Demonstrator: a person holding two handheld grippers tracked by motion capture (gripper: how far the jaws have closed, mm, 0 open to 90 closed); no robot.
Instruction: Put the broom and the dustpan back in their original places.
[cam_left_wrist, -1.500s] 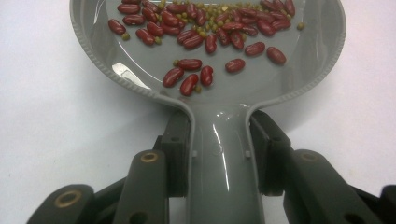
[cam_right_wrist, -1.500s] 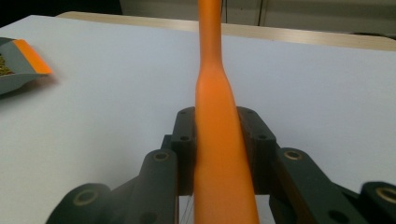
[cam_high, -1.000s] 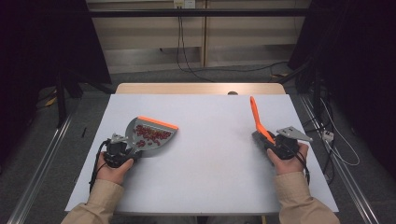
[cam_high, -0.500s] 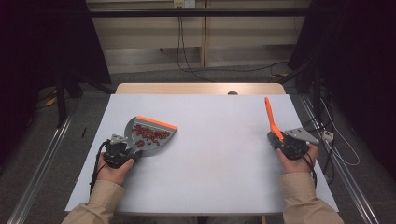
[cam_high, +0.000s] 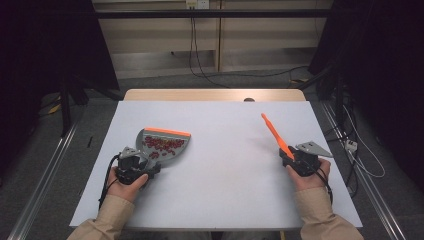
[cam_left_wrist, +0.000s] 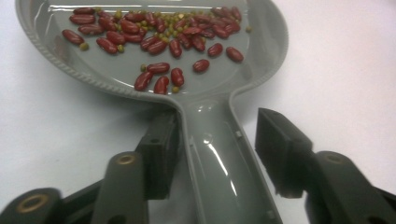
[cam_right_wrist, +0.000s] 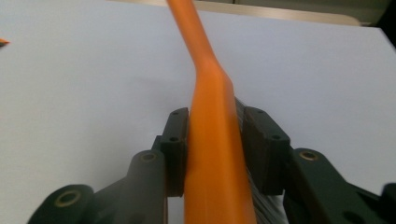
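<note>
A grey dustpan (cam_high: 165, 142) with an orange front lip lies on the white table (cam_high: 225, 170) at the left. Several red beans (cam_left_wrist: 159, 42) and small green ones lie in its pan. My left gripper (cam_high: 142, 167) is open, its jaws straddling the pan's handle (cam_left_wrist: 219, 158) with a gap on the right side. At the right, my right gripper (cam_high: 292, 157) is shut on an orange brush (cam_high: 274, 132), whose handle slants up and away to the left. In the right gripper view the brush (cam_right_wrist: 210, 93) sits between both jaws, dark bristles beside it.
A wooden tabletop edge (cam_high: 215, 95) runs behind the white board. Cables (cam_high: 200, 65) trail over the floor beyond it, and metal rails (cam_high: 45, 185) flank the table on both sides. A white plug (cam_high: 351, 146) lies off the right edge.
My right gripper swung right with the brush, then came back left and a little nearer, and the brush now leans lower. The dustpan and left gripper have hardly moved.
</note>
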